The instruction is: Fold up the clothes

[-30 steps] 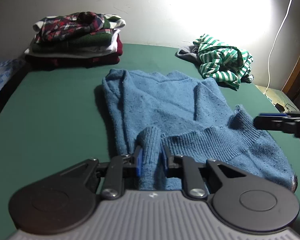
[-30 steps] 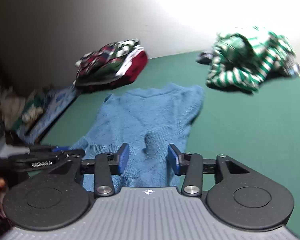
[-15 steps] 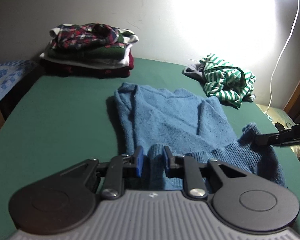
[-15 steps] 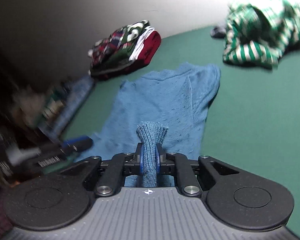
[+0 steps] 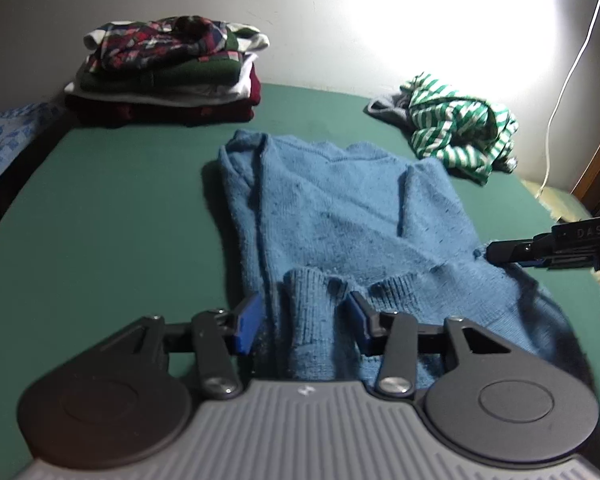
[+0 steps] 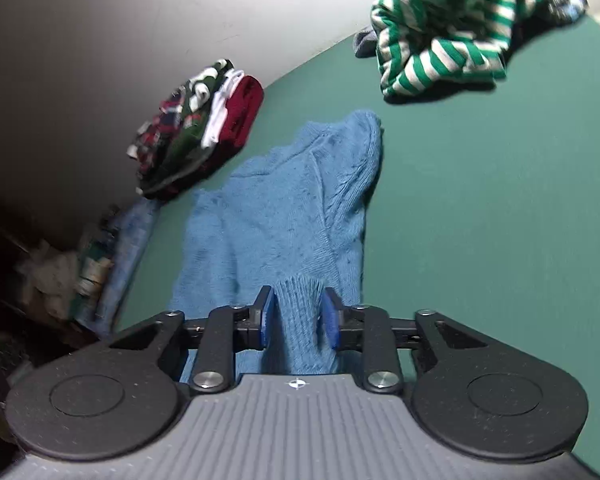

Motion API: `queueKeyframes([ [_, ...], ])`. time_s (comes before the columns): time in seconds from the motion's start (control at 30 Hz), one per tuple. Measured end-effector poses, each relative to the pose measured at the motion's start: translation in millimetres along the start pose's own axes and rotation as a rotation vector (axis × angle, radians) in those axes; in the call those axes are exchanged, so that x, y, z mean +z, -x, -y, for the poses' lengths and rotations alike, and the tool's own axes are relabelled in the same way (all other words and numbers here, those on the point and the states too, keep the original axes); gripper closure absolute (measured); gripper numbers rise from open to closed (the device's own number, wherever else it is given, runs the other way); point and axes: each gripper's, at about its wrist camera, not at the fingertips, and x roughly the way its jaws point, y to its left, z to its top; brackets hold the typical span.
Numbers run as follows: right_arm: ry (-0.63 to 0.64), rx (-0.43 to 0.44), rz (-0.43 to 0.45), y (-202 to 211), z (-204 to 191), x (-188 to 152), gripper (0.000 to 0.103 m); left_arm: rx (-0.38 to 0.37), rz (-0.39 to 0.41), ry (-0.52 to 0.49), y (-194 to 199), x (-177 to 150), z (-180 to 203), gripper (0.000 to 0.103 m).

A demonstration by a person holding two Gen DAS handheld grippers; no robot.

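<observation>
Blue sweater (image 5: 340, 216) spread flat on counter (image 5: 100, 220) for folding. Left hand-held gripper (image 5: 302, 322) opening, clear of ribbed hem; right hand-held gripper (image 6: 296, 316) opening, hem between pads.

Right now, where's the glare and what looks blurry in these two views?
Left wrist view: lamp glare washes out the wall upper right; the blue sweater stays sharp. Right wrist view: horizon tilted, the folded pile smeared, clutter at left dark.
</observation>
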Motion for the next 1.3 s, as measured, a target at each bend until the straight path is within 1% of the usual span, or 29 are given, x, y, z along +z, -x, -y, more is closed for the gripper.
queueKeyframes([
  [0.03, 0.058, -0.049, 0.003, -5, -6, 0, 0.085, 0.015, 0.006, -0.015, -2, 1, 1, 0.055],
  [0.13, 0.166, -0.098, 0.023, -5, -14, -3, 0.085, 0.049, 0.019, -0.052, -3, 3, 3, 0.051],
  [0.17, 0.195, -0.117, 0.031, -2, -15, -4, 0.084, 0.056, 0.021, -0.062, -3, 3, 3, 0.051],
  [0.2, 0.218, -0.134, 0.047, 5, -17, -5, 0.080, 0.064, 0.023, -0.072, -1, 4, 4, 0.051],
  [0.23, 0.238, -0.149, 0.068, 13, -19, -7, 0.078, 0.074, 0.028, -0.083, 3, 5, 4, 0.051],
  [0.3, 0.292, -0.184, 0.111, 30, -26, -12, 0.077, 0.099, 0.055, -0.105, 14, 6, 5, 0.054],
  [0.37, 0.373, -0.216, 0.149, 44, -42, -22, 0.077, 0.117, 0.088, -0.114, 31, 8, 5, 0.060],
  [0.4, 0.410, -0.211, 0.153, 50, -51, -29, 0.077, 0.115, 0.104, -0.111, 40, 8, 6, 0.060],
  [0.47, 0.469, -0.201, 0.160, 57, -65, -45, 0.077, 0.086, 0.128, -0.103, 59, 8, 11, 0.060],
  [0.53, 0.508, -0.207, 0.156, 54, -71, -56, 0.077, 0.027, 0.139, -0.109, 74, 5, 20, 0.060],
  [0.57, 0.515, -0.210, 0.143, 49, -71, -60, 0.077, -0.007, 0.132, -0.122, 77, 3, 27, 0.060],
  [0.63, 0.529, -0.216, 0.116, 38, -72, -67, 0.077, -0.063, 0.095, -0.148, 73, -6, 40, 0.060],
  [0.67, 0.518, -0.212, 0.102, 32, -71, -69, 0.077, -0.074, 0.070, -0.158, 67, -11, 44, 0.058],
  [0.73, 0.484, -0.209, 0.086, 21, -69, -70, 0.078, -0.049, 0.014, -0.174, 52, -22, 50, 0.058],
  [0.77, 0.475, -0.213, 0.083, 16, -68, -70, 0.077, -0.035, 0.000, -0.179, 46, -27, 50, 0.058],
  [0.83, 0.473, -0.216, 0.095, 10, -68, -71, 0.077, -0.016, -0.005, -0.181, 42, -37, 47, 0.056],
  [0.97, 0.511, -0.215, 0.116, 7, -75, -77, 0.073, -0.032, 0.004, -0.162, 46, -40, 39, 0.055],
  [1.03, 0.514, -0.220, 0.120, 10, -76, -77, 0.074, -0.027, 0.000, -0.168, 48, -37, 40, 0.055],
  [1.07, 0.496, -0.219, 0.133, 17, -75, -77, 0.076, -0.023, -0.001, -0.174, 50, -36, 40, 0.055],
  [1.1, 0.473, -0.216, 0.152, 26, -74, -77, 0.076, -0.022, 0.002, -0.175, 52, -33, 41, 0.057],
  [1.13, 0.466, -0.217, 0.169, 36, -74, -79, 0.075, -0.028, 0.017, -0.170, 57, -30, 41, 0.057],
  [1.17, 0.466, -0.220, 0.185, 47, -74, -82, 0.075, -0.035, 0.036, -0.165, 62, -28, 42, 0.055],
  [1.2, 0.469, -0.225, 0.186, 54, -74, -86, 0.075, -0.035, 0.046, -0.162, 63, -27, 43, 0.053],
  [1.3, 0.481, -0.239, 0.162, 68, -74, -102, 0.075, -0.008, 0.028, -0.171, 51, -32, 45, 0.053],
])
